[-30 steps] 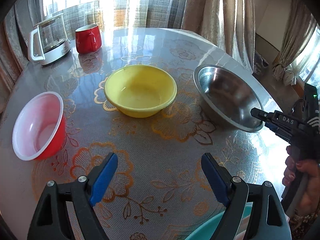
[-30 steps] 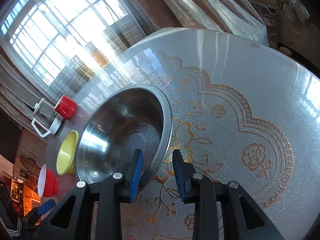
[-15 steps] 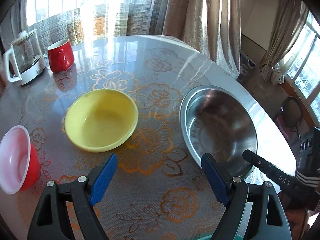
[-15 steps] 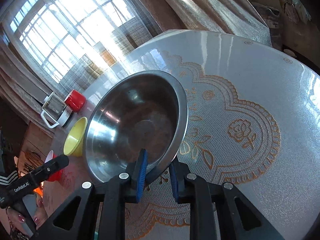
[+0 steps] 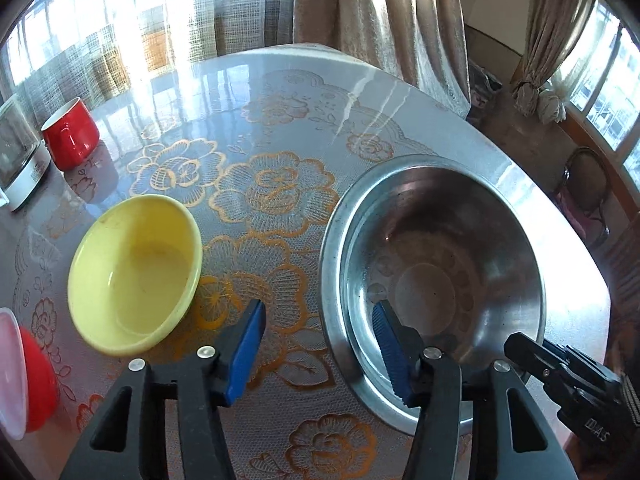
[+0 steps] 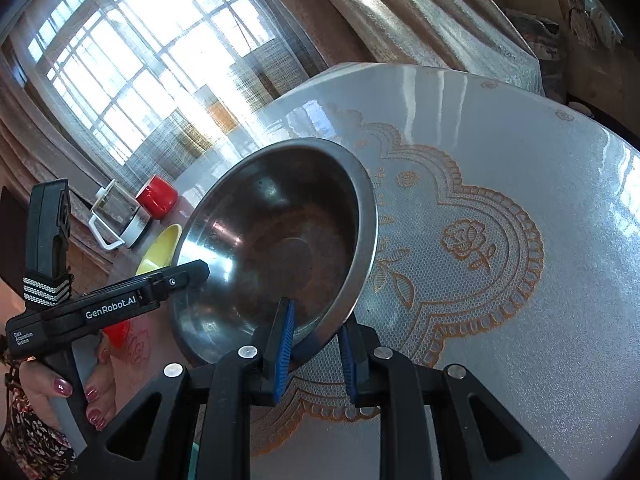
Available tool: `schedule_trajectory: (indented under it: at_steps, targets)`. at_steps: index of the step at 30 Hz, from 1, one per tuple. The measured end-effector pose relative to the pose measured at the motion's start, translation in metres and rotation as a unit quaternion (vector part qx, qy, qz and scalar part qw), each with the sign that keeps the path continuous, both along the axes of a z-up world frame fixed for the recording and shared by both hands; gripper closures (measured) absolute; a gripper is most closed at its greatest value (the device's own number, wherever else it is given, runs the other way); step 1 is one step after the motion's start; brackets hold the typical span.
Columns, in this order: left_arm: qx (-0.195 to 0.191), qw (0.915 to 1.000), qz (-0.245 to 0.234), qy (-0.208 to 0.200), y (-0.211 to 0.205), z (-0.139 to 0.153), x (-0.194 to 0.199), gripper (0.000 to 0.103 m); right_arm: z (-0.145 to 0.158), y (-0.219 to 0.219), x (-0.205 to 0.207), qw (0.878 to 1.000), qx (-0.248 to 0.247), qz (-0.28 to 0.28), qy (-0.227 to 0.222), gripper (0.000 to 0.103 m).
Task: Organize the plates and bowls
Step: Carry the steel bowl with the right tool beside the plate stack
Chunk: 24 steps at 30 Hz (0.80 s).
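A wide steel bowl (image 5: 436, 264) stands on the round patterned table (image 5: 280, 128). My right gripper (image 6: 316, 344) is shut on its near rim, one blue pad inside the steel bowl (image 6: 280, 240) and one outside. My left gripper (image 5: 320, 352) straddles the bowl's left rim, its jaws closing, and neither pad touches the metal. From the right wrist view, the left gripper (image 6: 196, 272) comes in from the left in a hand. A yellow bowl (image 5: 134, 272) sits left of the steel one. A red bowl (image 5: 24, 368) with a white inside lies at the far left.
A red mug (image 5: 72, 140) and a glass kettle (image 5: 16, 164) stand at the table's far left, also seen as mug (image 6: 158, 202) and kettle (image 6: 116, 216). The table edge (image 5: 560, 216) runs just right of the steel bowl. Curtains and a chair (image 5: 584, 184) lie beyond.
My left gripper has swung right, from facing the yellow bowl to the steel bowl's rim, and its jaws have narrowed. The right gripper closed on the bowl's near rim.
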<state>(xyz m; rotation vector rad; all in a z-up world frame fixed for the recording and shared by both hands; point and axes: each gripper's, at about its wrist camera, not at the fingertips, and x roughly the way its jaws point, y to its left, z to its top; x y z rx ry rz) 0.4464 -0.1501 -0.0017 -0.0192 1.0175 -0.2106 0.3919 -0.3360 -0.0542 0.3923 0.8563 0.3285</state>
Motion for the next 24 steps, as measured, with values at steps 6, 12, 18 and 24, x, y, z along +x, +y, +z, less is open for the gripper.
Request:
schedule_trajectory:
  at_steps: [6, 12, 18, 24]
  targets:
    - [0.074, 0.9954, -0.052, -0.032, -0.023, -0.002, -0.014, 0.081, 0.001, 0.001, -0.006, 1.0, 0.005, -0.001, 0.0, 0.082]
    - [0.046, 0.9978, -0.046, -0.015, -0.009, -0.003, -0.03, 0.081, 0.002, -0.001, -0.02, 1.0, 0.012, -0.007, 0.013, 0.082]
    - [0.039, 0.9981, -0.041, -0.021, 0.001, 0.0, -0.061, 0.081, 0.002, 0.002, -0.041, 1.0, 0.019, -0.003, 0.02, 0.082]
    - [0.02, 0.9985, -0.033, -0.039, 0.015, 0.011, -0.088, 0.081, 0.017, 0.011, -0.064, 1.0, 0.007, 0.003, 0.003, 0.082]
